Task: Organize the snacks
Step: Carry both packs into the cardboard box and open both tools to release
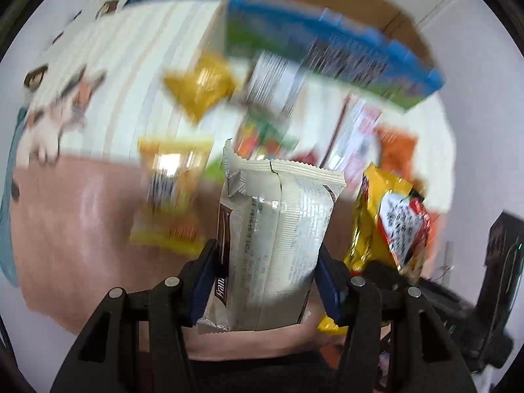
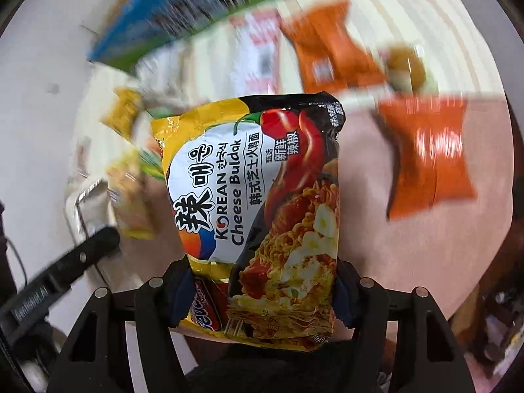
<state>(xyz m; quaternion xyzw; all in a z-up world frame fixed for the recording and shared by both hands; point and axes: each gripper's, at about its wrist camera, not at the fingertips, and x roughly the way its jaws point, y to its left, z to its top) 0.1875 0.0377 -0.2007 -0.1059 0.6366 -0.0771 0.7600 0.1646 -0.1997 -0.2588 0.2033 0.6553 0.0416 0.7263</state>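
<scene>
My left gripper (image 1: 267, 271) is shut on a white and brown snack packet (image 1: 275, 229), held upright above the table. My right gripper (image 2: 262, 290) is shut on a yellow and black Korean Cheese Buldak noodle pack (image 2: 258, 209); that pack also shows at the right of the left wrist view (image 1: 389, 219). The left gripper's black arm (image 2: 62, 271) shows at the lower left of the right wrist view. Loose snacks lie on the table beyond: two yellow packets (image 1: 170, 193) (image 1: 203, 85) and two orange packets (image 2: 429, 154) (image 2: 327, 42).
An open cardboard box (image 1: 327, 0) stands at the back, with a blue and green box (image 1: 327, 52) leaning on it. A pink mat (image 1: 72, 203) and a striped cloth (image 1: 131, 65) cover the table. Red and white cartons (image 1: 357, 131) lie near the box. The scene is motion-blurred.
</scene>
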